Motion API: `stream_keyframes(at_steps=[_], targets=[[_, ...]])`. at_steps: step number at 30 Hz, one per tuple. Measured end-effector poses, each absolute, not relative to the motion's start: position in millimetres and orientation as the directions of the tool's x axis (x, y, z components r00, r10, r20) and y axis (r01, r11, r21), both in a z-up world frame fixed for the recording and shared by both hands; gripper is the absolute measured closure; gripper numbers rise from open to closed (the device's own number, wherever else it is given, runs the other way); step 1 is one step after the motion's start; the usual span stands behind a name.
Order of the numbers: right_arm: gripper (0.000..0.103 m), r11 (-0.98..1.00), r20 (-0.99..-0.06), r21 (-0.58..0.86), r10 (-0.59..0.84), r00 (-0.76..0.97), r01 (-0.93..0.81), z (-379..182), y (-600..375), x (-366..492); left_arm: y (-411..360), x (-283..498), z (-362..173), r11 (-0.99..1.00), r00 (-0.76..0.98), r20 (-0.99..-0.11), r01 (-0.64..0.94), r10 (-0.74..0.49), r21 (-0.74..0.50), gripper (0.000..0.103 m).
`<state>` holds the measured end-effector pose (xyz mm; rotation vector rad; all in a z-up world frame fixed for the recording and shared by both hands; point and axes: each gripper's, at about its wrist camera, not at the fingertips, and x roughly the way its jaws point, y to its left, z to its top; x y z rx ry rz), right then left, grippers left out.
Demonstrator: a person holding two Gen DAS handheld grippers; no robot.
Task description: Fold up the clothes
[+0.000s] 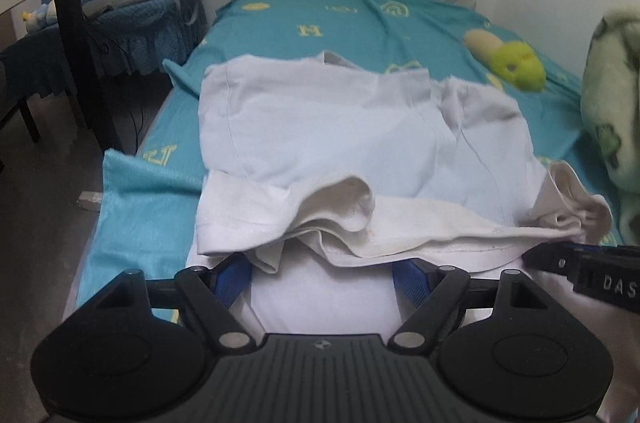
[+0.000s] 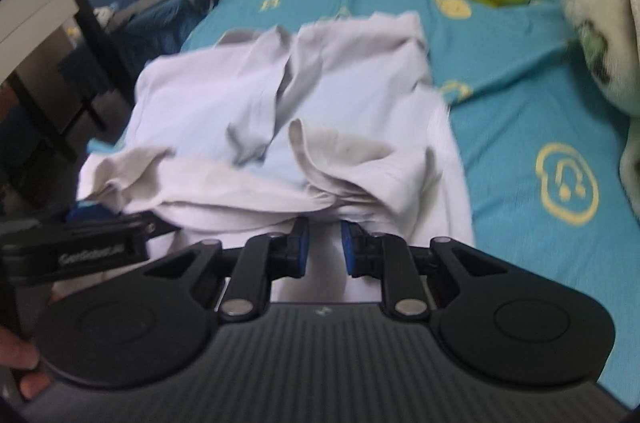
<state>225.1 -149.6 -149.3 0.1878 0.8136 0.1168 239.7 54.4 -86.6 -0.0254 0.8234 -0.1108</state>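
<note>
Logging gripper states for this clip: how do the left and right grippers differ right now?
The left gripper has its jaws spread wide, while the right gripper has them drawn close with only a narrow gap. The left's blue pads are partly tucked under the white shirt's hem; the right's stand more exposed just short of it. Both sit at the shirt's near edge, and neither clearly grips cloth.

Left black two-finger gripper with blue pads (image 1: pixel 323 273): jaws spread wide, tips under cloth.
Right black two-finger gripper with blue pads (image 2: pixel 323 248): jaws narrowly parted.
Fingers (image 2: pixel 18 369): lower left corner, right view.
</note>
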Motion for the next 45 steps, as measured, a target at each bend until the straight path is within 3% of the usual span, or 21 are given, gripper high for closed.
stream_keyframes(at_steps=[3,7,16,28,35,45], targets=[[0.083,0.98,-0.692,0.2,0.141,0.708,0.001,-149,-156,231,59,237,-78,0.994,0.71,-0.696,0.065,-0.108,-0.087,0.024],[0.083,0.975,-0.685,0.219,0.126,0.717,0.038,-148,-165,233,59,232,-66,0.999,0.769,-0.638,0.038,-0.031,-0.002,0.023],[0.08,0.978,-0.698,0.207,0.127,0.705,0.029,-153,-163,236,63,242,-86,0.999,0.709,-0.705,0.031,0.003,0.035,0.023],[0.079,0.983,-0.634,0.182,0.124,0.763,-0.008,-109,-158,180,61,159,-23,0.999,0.772,-0.634,0.05,-0.039,0.0,0.022],[0.079,0.991,-0.556,0.119,0.117,0.823,-0.061,-72,-150,132,56,101,18,1.0,0.833,-0.553,0.024,-0.022,-0.002,0.017],[0.079,0.987,-0.516,0.15,0.121,0.848,-0.05,-54,-157,87,57,55,25,0.998,0.814,-0.578,0.021,-0.054,-0.062,0.003]])
